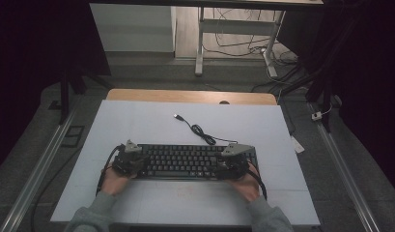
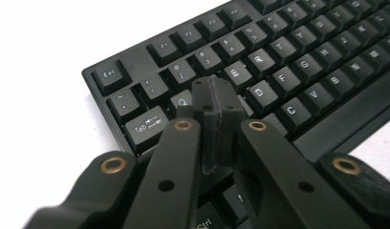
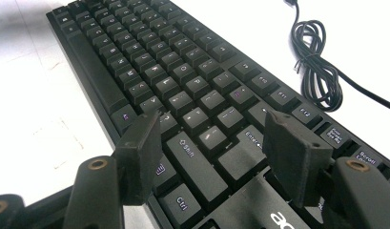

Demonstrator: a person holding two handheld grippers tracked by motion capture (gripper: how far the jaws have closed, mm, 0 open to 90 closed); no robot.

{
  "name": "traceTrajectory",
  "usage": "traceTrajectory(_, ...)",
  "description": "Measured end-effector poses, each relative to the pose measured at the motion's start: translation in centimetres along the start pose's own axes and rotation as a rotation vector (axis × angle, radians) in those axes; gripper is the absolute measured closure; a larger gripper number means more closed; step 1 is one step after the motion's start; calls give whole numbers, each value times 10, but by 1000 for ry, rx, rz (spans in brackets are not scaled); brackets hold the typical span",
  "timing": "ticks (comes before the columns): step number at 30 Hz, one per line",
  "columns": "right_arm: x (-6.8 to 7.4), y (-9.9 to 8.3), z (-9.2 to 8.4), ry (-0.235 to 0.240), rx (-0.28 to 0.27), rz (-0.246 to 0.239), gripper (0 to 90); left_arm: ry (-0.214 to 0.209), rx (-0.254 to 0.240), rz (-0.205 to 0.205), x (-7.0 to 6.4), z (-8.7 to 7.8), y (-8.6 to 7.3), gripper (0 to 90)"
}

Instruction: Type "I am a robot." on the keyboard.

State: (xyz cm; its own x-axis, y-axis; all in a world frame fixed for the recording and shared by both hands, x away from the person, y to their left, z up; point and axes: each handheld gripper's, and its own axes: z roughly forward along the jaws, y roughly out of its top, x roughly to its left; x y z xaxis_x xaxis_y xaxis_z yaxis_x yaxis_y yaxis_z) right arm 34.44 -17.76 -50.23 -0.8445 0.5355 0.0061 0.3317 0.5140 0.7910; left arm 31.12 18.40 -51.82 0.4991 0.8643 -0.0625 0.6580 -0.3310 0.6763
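- Black keyboard [image 1: 185, 161] flat on white table [image 1: 137, 125], lower centre of high view, long side across the frame.
- Left tool [image 2: 212, 90] at keyboard's left end; pads pressed together, nothing between them, tips over the Q/W keys at centre of left gripper view.
- Right tool [image 3: 221, 143] at keyboard's right end; pads spread, hovering over the Shift/Enter keys, lower centre of right gripper view.
- Keyboard cable [image 1: 200, 130] loosely coiled behind keyboard, plug end toward upper centre of table.
- Hands [image 1: 113, 181] entering from bottom edge of high view, grey sleeves.
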Motion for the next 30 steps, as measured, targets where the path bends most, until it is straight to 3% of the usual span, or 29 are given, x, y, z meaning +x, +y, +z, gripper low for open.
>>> traceTrajectory(30,0,0,1,-4,12,-9,383,-3,19,5,-1,6,-1,884)
